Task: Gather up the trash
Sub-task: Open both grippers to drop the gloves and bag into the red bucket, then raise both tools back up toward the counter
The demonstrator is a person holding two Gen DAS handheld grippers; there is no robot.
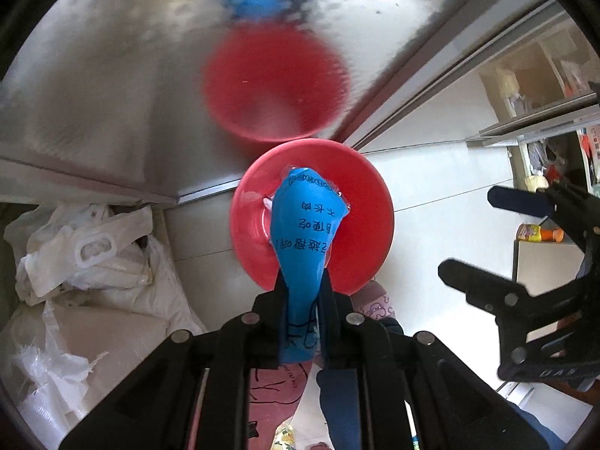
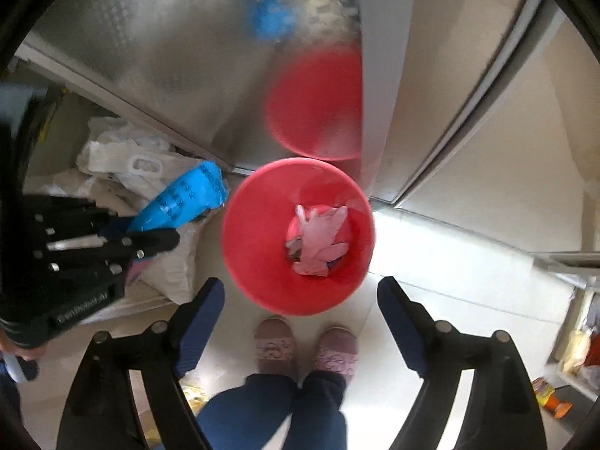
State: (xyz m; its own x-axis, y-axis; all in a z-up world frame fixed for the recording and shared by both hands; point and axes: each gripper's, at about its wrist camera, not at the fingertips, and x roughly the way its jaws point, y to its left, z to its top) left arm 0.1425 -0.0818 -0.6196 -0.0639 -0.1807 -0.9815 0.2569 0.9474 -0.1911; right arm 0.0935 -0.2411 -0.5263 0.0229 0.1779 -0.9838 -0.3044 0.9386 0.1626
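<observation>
Blue wrapper (image 1: 305,232) pinched in left gripper (image 1: 303,292) above red bin (image 2: 298,236) (right gripper (image 2: 300,300) wide, empty)

Red bin (image 2: 240,240) glossy plastic; blue wrapper (image 1: 305,225) shiny film; cabinet (image 1: 112,86) brushed metal.

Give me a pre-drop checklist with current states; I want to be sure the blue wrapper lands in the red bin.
1. Left claw shut on the blue wrapper: ok.
2. Wrapper above the red bin opening: cannot tell; the left wrist view lines it up over the bin, the right wrist view shows it off to the side.
3. Right claw open, empty, nothing between its fingers: ok.
4. Bin upright with room left, only pale trash at the bottom: ok.
5. Slippers clear of the bin: ok.
</observation>
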